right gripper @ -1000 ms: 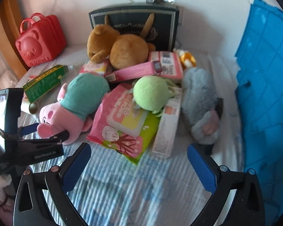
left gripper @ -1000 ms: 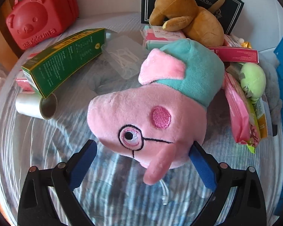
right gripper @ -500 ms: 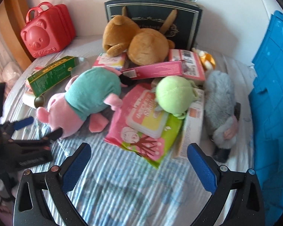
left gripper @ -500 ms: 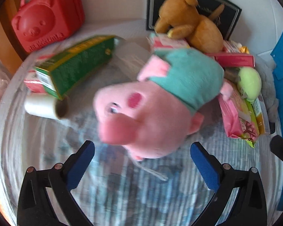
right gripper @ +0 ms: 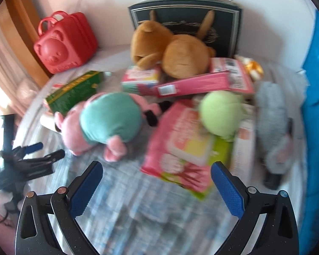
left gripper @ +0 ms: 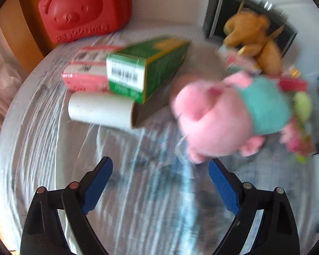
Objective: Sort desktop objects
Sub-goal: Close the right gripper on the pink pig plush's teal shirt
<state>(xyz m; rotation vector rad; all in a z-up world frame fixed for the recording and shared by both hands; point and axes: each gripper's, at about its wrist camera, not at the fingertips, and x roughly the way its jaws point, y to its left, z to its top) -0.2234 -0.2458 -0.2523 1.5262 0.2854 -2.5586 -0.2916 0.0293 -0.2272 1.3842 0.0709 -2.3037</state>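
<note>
Blurred pink plush pig (left gripper: 219, 123) beyond spread fingers (left gripper: 97, 182)

The pink pig plush (left gripper: 219, 119) is smeared by motion blur, so its face cannot be made out. The red bear case (left gripper: 83, 8) is cut off by the picture's top edge. The print on the wipes pack (right gripper: 185, 148) is rendered illegible by blur.

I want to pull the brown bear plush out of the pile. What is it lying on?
The brown bear plush rests on a pink-and-white pack and a long pink box, against the dark framed box. What lies beneath its body is hidden.
</note>
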